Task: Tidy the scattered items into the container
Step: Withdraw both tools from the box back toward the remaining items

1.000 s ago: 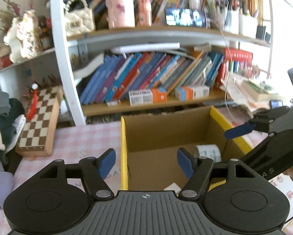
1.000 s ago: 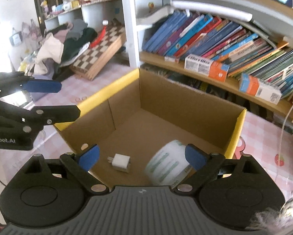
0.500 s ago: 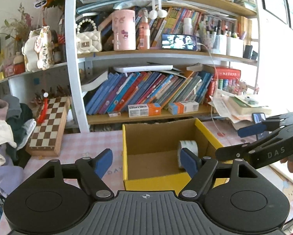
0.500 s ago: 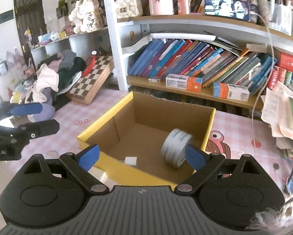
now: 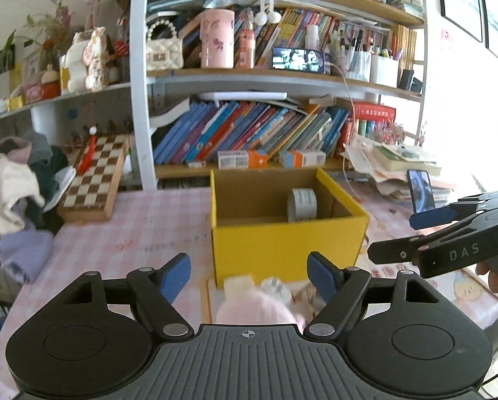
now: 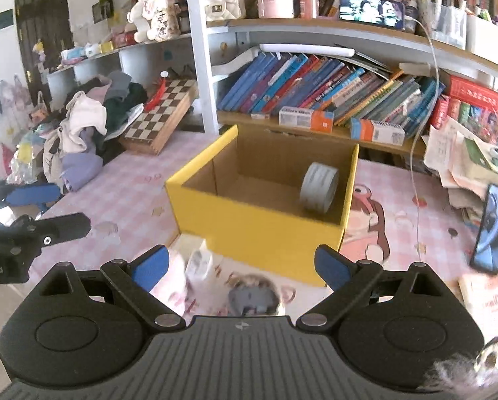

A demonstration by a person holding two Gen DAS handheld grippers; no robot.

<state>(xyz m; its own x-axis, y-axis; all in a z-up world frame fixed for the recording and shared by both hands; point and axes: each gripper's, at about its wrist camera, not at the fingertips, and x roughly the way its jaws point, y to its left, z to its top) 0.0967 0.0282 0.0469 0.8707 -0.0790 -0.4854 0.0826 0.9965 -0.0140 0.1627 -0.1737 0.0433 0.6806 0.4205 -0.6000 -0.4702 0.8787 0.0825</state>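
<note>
Standing clear of the box (image 5: 282,243) rim, both tools gape wide.

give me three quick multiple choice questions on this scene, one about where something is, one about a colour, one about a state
1. Where is the tape roll?
A. inside the box
B. on the chessboard
C. held in the left gripper

2. What colour is the outside of the box?
A. green
B. yellow
C. white

3. How does the right gripper stand?
A. shut on the tape roll
B. shut and empty
C. open and empty

Answers:
1. A: the roll stands on edge on the box floor by its right wall.
2. B: the outer walls and rim are yellow, the inside plain brown cardboard.
3. C: its blue pads sit wide apart with nothing between them, as do the left gripper's.
</note>
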